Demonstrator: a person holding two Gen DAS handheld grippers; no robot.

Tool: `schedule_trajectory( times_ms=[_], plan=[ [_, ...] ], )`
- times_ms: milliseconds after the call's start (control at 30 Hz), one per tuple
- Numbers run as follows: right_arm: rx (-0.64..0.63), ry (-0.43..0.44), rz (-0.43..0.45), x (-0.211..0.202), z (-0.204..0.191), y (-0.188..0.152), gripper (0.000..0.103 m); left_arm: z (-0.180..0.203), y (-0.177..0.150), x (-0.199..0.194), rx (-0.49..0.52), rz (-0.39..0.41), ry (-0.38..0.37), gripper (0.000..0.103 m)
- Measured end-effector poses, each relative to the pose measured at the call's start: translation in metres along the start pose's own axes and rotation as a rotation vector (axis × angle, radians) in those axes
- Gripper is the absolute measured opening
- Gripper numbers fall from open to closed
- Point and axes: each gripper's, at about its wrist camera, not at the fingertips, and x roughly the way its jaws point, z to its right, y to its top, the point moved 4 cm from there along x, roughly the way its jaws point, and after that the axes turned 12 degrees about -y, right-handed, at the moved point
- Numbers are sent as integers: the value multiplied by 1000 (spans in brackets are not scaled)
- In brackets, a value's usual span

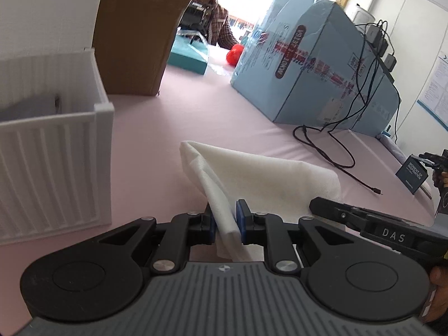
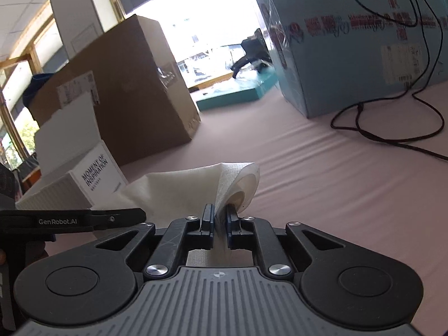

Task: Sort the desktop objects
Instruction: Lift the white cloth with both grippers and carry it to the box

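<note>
From the left wrist camera we see our left tool (image 1: 226, 218) closed on a white cloth (image 1: 252, 173), its blue pads pinching a folded edge close to the camera. The rest of the cloth rises from the pads and spreads forward over the pink table (image 1: 182, 112). To the left stands a white ribbed bin (image 1: 50, 151) with something grey inside that we cannot make out. Behind it is a brown cardboard box (image 1: 140, 33), and to the right a large light-blue box (image 1: 308, 64) with black cables (image 1: 336, 151) trailing down onto the table. Past the boxes a teal box (image 1: 187, 56) and a red object (image 1: 233, 53) lie in front of a person in a plaid shirt (image 1: 218, 19). At the right edge a small dark box (image 1: 413, 175) sits near the table's edge, and the other tool's black finger reaches in beside the cloth.

From the right wrist camera, our right tool (image 2: 219, 221) is also clamped on the cloth (image 2: 182, 187), which curls into a loose roll just beyond the pads. To the left we see the bin (image 2: 56, 193) with a white card (image 2: 98, 172) printed "MOMENT OF INSPIRATION" leaning at it, then the cardboard box (image 2: 126, 89). The light-blue box (image 2: 350, 42) and cables (image 2: 392, 128) fill the right side.
</note>
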Motion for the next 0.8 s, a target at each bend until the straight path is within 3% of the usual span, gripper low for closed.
schedule_trajectory(
  times_ms=[367, 600, 800],
  plan=[
    [25, -29, 96, -19, -2, 9, 8, 22, 4, -19, 93, 53, -5, 13],
    [69, 81, 253, -60, -21, 30, 8, 53, 23, -69, 155, 159, 13, 13],
    [19, 133, 318, -71, -67, 52, 8, 49, 41, -120, 131, 237, 36, 13]
  ],
)
